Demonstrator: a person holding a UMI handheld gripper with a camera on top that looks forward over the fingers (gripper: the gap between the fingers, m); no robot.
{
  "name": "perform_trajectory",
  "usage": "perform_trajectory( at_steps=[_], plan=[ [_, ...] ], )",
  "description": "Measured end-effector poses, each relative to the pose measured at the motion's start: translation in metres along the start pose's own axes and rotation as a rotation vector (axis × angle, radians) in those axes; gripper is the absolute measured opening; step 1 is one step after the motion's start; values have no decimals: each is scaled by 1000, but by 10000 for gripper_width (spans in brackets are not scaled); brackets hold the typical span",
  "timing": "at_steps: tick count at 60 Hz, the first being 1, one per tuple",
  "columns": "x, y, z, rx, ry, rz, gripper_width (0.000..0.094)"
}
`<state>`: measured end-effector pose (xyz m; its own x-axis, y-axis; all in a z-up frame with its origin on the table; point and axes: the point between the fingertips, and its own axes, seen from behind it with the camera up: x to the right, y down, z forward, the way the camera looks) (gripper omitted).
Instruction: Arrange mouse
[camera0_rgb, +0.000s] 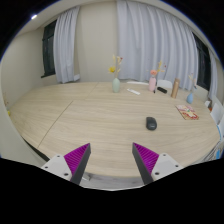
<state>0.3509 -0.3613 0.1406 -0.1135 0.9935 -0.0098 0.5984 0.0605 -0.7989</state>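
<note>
A small dark mouse (151, 123) lies on the light wooden table (90, 115), beyond my fingers and a little to the right of them. My gripper (112, 160) is open and empty, with its purple pads (78, 157) wide apart above the table's near edge. Nothing stands between the fingers.
At the table's far side stand a vase with flowers (116, 84), several bottles (154, 81) and small items (187, 113) at the right. Curtains and a window (95, 45) run behind the table.
</note>
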Motion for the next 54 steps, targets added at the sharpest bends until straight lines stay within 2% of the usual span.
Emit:
perform_trajectory(
  at_steps=[15, 34, 54],
  plan=[
    [75, 20, 5, -12, 99, 26, 862],
    [163, 34, 29, 16, 178, 35, 865],
    [184, 34, 98, 10, 161, 60, 865]
  ],
)
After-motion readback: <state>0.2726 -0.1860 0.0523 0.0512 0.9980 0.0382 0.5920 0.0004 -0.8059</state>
